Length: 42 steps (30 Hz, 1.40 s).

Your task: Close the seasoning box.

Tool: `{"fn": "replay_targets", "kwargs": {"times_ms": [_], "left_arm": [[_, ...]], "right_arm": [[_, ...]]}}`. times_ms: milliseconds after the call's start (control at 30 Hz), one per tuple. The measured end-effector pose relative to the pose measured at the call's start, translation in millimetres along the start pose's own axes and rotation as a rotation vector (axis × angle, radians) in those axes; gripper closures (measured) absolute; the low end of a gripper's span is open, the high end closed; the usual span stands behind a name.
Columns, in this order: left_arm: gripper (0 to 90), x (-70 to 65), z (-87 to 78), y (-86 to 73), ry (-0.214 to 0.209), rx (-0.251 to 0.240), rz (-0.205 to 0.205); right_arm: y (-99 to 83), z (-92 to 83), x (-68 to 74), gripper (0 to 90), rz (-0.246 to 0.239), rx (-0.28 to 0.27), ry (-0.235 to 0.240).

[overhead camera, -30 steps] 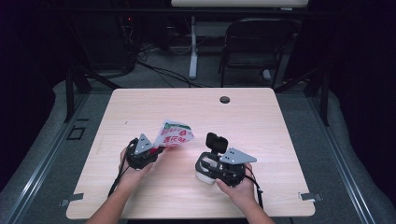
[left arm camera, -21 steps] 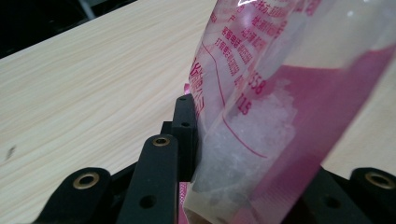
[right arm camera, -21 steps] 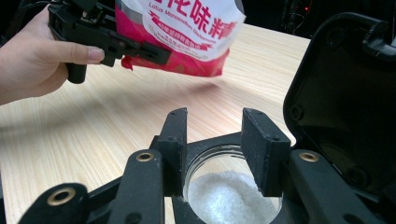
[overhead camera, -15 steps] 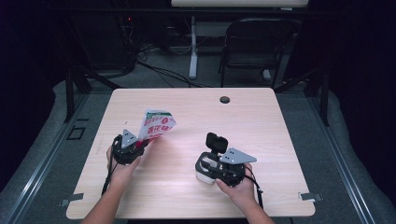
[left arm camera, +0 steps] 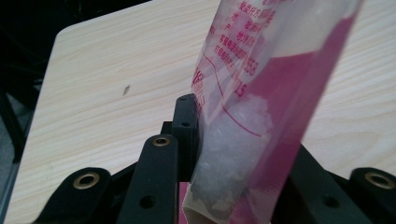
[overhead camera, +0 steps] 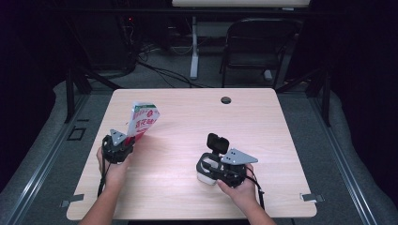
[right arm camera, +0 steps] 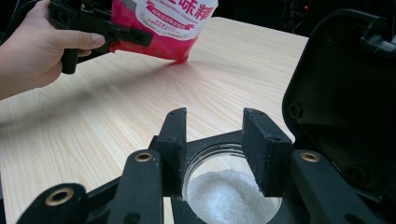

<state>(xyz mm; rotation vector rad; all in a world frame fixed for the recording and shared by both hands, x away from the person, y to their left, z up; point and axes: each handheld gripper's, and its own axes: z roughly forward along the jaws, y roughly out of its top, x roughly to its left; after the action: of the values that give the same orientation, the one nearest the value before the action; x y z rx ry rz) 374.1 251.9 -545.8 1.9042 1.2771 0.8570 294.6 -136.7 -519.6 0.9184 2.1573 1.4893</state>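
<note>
Light wooden table (overhead camera: 281,140) under white jar (overhead camera: 205,175)

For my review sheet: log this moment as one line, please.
left gripper: shut on seasoning bag, held up off table | right gripper: clamped on jar, white granules inside, black lid flipped open

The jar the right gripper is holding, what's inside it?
White crystals fill the jar, heaped near its open mouth under the flipped-up black lid. The jaws and rim hide how deep they go.
</note>
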Motion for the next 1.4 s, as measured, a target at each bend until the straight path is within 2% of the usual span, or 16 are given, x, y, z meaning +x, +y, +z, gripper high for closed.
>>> {"fn": "replay_targets", "kwargs": {"times_ms": [200,333,433,633,767,833,967,1033,1267,1400], "left_arm": [[74.0,1.3,-0.1,-1.0,0.038,0.005,-0.002],[74.4,1.2,-0.6,-1.1,0.077,0.005,0.015],[74.4,0.7,-0.2,-1.4,0.087,0.011,0.019],[74.3,-3.8,3.6,-2.7,0.088,0.037,0.053],[73.7,-11.0,6.2,-2.8,0.102,0.061,0.102],[72.5,-18.5,9.0,-2.8,0.108,0.083,0.151],[69.3,-24.8,12.1,-2.9,0.106,0.102,0.189],[64.7,-27.6,14.0,-3.2,0.088,0.114,0.209],[51.5,-28.3,14.2,-3.3,0.038,0.107,0.185],[47.0,-30.1,15.2,-3.5,0.024,0.103,0.192]], "right_arm": [[-0.1,0.0,0.0,60.6,0.001,-0.001,0.0],[-0.1,-0.2,-0.2,60.5,0.0,0.0,-0.003],[-0.3,-0.1,-0.3,60.6,0.004,-0.003,0.0],[-0.4,-0.1,-0.7,60.5,0.009,-0.005,0.0],[-0.5,-0.1,-0.5,60.4,0.003,0.001,-0.003],[-0.5,0.0,-0.7,60.3,0.007,-0.002,-0.001],[-0.4,-0.1,-0.8,60.2,0.008,-0.002,0.001],[-0.3,-0.4,-0.7,60.2,0.008,-0.004,0.0],[-0.5,0.0,-0.7,59.9,0.009,-0.002,0.001],[-0.6,0.2,-0.6,59.9,0.005,0.001,0.001]]}}
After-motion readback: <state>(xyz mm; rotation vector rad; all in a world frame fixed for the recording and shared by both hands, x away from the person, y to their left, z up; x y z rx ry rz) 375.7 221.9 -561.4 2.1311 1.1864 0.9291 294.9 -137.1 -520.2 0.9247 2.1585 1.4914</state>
